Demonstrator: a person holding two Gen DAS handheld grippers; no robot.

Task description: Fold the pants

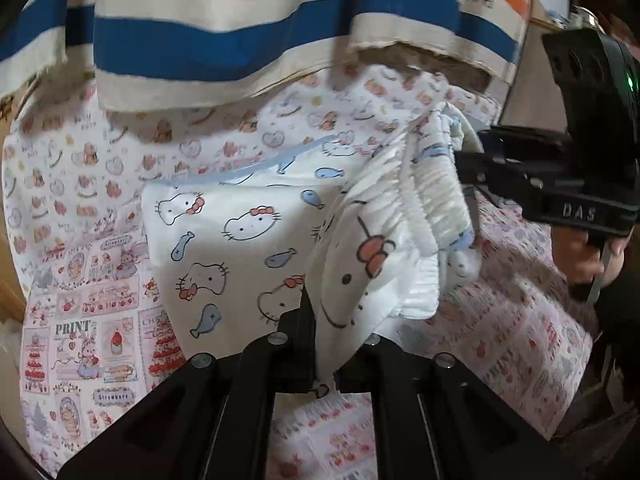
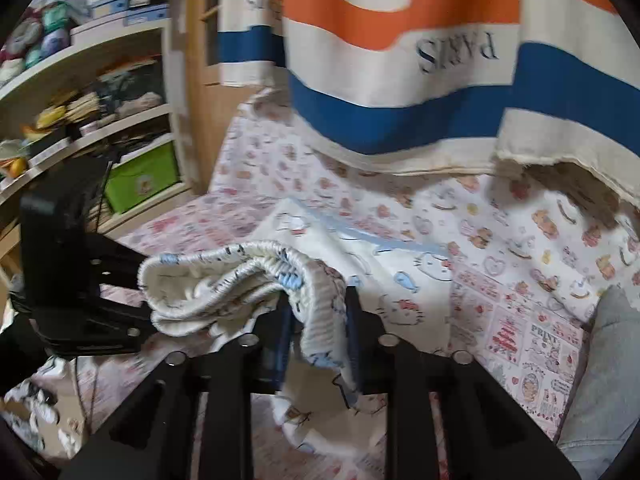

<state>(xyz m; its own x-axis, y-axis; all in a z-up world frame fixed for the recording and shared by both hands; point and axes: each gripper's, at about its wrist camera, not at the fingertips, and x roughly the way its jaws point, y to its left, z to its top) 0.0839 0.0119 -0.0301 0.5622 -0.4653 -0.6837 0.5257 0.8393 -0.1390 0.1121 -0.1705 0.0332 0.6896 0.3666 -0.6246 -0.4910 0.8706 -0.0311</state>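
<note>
Both tools hold the pants [image 1: 248, 240] waistband: left tool [image 1: 320, 344] clamped, right tool [image 2: 316, 332] narrow; legs trail ahead on bed [image 1: 80, 280].

"PRINT" and "Strawberry" stood on the pink-and-white patterned bedsheet [image 1: 86, 328] left of the claw; "DAS" on the other black claw's strap [image 1: 580, 212]; inverted "PARIS" on the cream, orange and blue striped cloth [image 2: 456, 50] hanging beyond.

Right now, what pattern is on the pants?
White pants with cartoon cat faces, pink bows and blue fish; clearest in the left wrist view.
</note>
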